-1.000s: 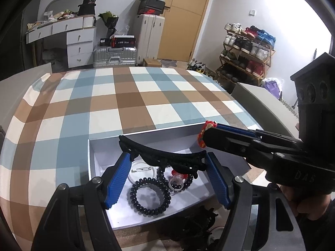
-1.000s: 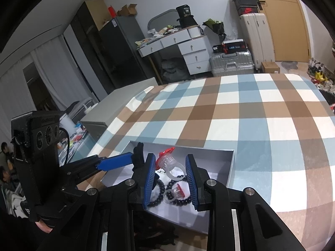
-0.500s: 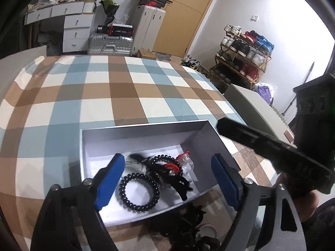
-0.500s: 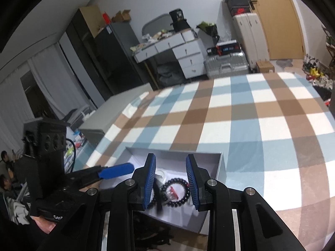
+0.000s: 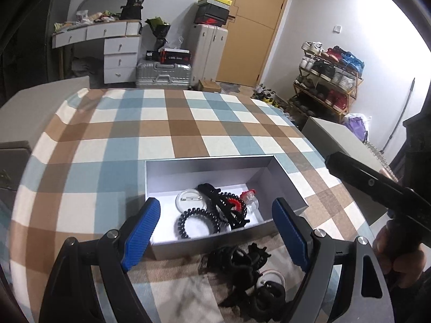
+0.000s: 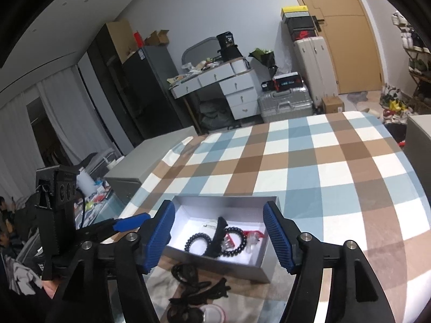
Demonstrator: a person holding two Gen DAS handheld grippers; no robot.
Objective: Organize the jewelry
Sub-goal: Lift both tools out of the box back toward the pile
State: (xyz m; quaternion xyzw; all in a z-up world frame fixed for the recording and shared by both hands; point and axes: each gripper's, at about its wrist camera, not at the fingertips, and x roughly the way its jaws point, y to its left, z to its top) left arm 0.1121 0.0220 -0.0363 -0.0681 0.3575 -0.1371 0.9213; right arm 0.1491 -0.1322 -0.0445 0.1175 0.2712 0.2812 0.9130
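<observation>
A grey open box point(image 5: 210, 159) point(image 6: 226, 198) sits on the checked tablecloth. In it lie a black spiral hair tie point(image 5: 196, 223) point(image 6: 199, 242), a black claw clip point(image 5: 223, 211) point(image 6: 218, 230), a black bead bracelet point(image 5: 237, 204) point(image 6: 235, 243), a clear round badge point(image 5: 188, 199) and a clear ring with a red top point(image 5: 249, 199) point(image 6: 253, 238). My left gripper point(image 5: 215, 204) hangs open above the box's near side, empty. My right gripper point(image 6: 219, 210) is also above the box; its jaws are opening with nothing between them.
A tangle of black hair accessories point(image 5: 242, 269) point(image 6: 196, 290) lies on the cloth just in front of the box. A hand point(image 5: 396, 258) holds the right gripper at the right edge. A grey cabinet point(image 5: 339, 137) stands beside the table.
The left gripper let the black claw clip drop into the box and the right let go of the red-topped ring. Both pulled back and up. The right jaws spread wide.
</observation>
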